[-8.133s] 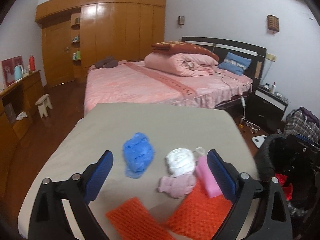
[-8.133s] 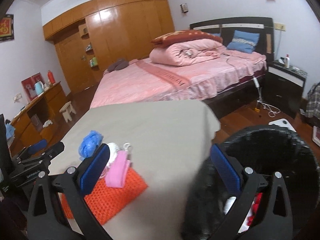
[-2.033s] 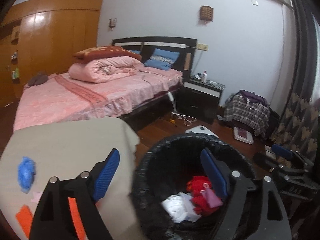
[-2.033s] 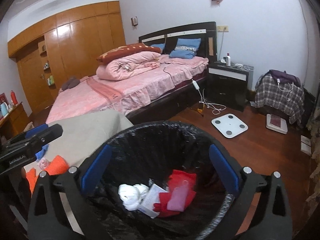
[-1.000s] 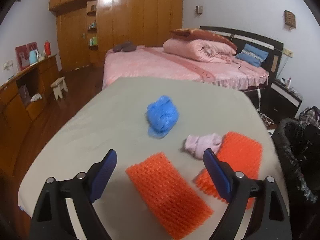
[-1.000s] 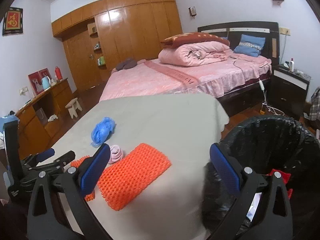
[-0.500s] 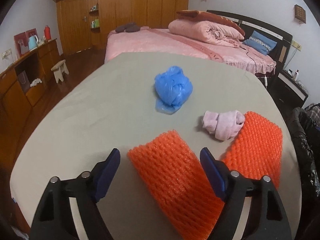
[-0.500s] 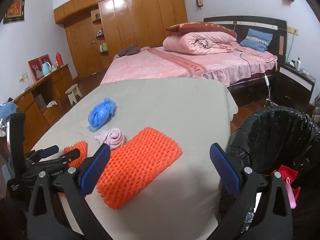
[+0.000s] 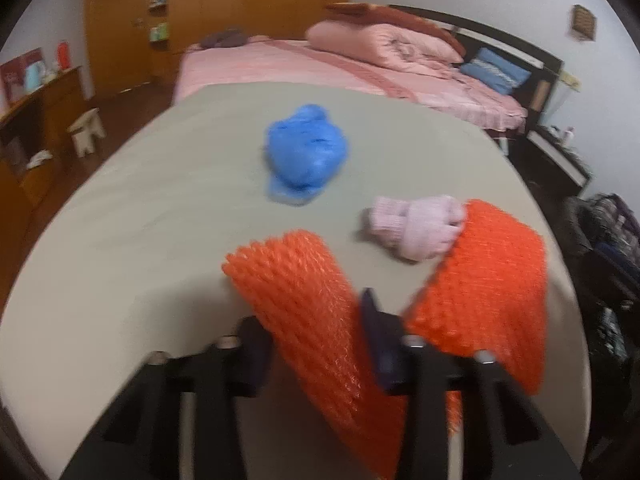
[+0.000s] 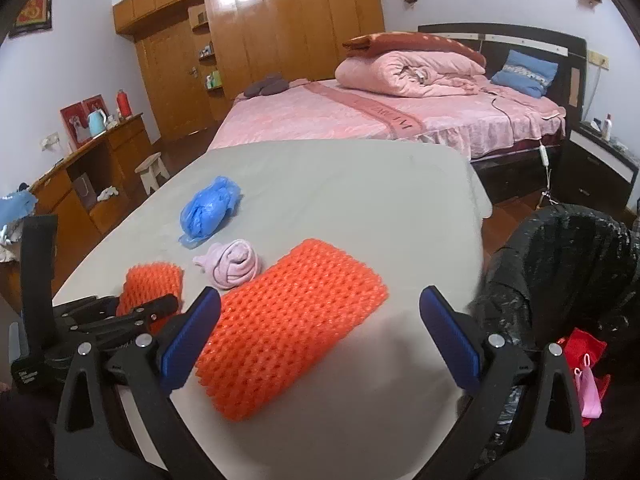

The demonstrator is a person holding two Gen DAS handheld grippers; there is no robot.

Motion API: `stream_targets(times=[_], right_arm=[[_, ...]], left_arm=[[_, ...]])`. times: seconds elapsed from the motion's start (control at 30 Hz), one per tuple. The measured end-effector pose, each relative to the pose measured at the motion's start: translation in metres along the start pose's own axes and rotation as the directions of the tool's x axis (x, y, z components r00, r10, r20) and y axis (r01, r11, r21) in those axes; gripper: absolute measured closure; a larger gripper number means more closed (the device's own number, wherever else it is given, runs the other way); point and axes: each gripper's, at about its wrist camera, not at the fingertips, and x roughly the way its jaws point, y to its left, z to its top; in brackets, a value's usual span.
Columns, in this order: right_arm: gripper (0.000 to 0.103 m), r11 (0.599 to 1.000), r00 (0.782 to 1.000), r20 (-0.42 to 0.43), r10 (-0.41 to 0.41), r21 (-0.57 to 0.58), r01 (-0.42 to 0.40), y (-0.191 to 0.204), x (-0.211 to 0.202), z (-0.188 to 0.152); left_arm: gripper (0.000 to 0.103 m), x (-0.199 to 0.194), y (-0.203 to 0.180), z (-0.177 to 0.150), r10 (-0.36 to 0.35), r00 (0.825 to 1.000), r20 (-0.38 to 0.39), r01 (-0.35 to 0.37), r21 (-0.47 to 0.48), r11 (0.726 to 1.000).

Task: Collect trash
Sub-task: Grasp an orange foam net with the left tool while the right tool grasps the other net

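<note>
Left wrist view: set low and close over the near edge of the table (image 9: 120, 208), angled steeply down along its own fingers, facing the bed (image 9: 280, 64) and wardrobe (image 9: 224, 8); picture blurred. Right wrist view: set higher and further back at the table's (image 10: 360, 184) right side, angled down less steeply, facing the same way, bin (image 10: 560, 260) at its right edge. Both views share the tabletop, both orange nets, pink bundle, blue bag, bed and wardrobe. The right view also takes in the left gripper (image 10: 160, 304).

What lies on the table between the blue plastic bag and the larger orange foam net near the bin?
A rolled pink cloth lies between the blue bag and the larger orange net, clearest in the right wrist view.
</note>
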Motion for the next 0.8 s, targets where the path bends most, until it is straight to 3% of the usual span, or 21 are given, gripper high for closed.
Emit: stream_targets(times=[0.03,0.17,0.37,0.73,0.8], right_arm=[[0.006,1.000,1.000,-0.004,0.002,-0.003,-0.002,0.001,0.001,0.000],[0.006,1.000,1.000,-0.027,0.012,-0.005,-0.012,0.005,0.009,-0.001],[0.006,1.000,0.998,-0.067,0.004,-0.007,-0.004,0.009,0.022,-0.005],[0.007,1.000,0.988,-0.152,0.001,0.006,-0.001,0.005,0.047,-0.007],[0.021,1.000,0.986,-0.168,0.013,-0.001,-0.013,0.007,0.050,-0.008]], left_arm=[[0.085,0.000,-0.002,0.000,-0.027,1.000,0.000,0.027,0.003,1.000],[0.091,-0.001,0.000,-0.001,-0.055,0.998,0.007,0.055,-0.012,0.998],[0.092,-0.008,0.007,0.003,-0.057,0.998,0.038,0.059,-0.053,0.997],[0.092,-0.012,0.003,0.018,-0.017,0.997,0.078,0.017,-0.001,1.000],[0.092,-0.011,0.003,0.018,-0.014,0.997,0.079,0.014,-0.001,1.000]])
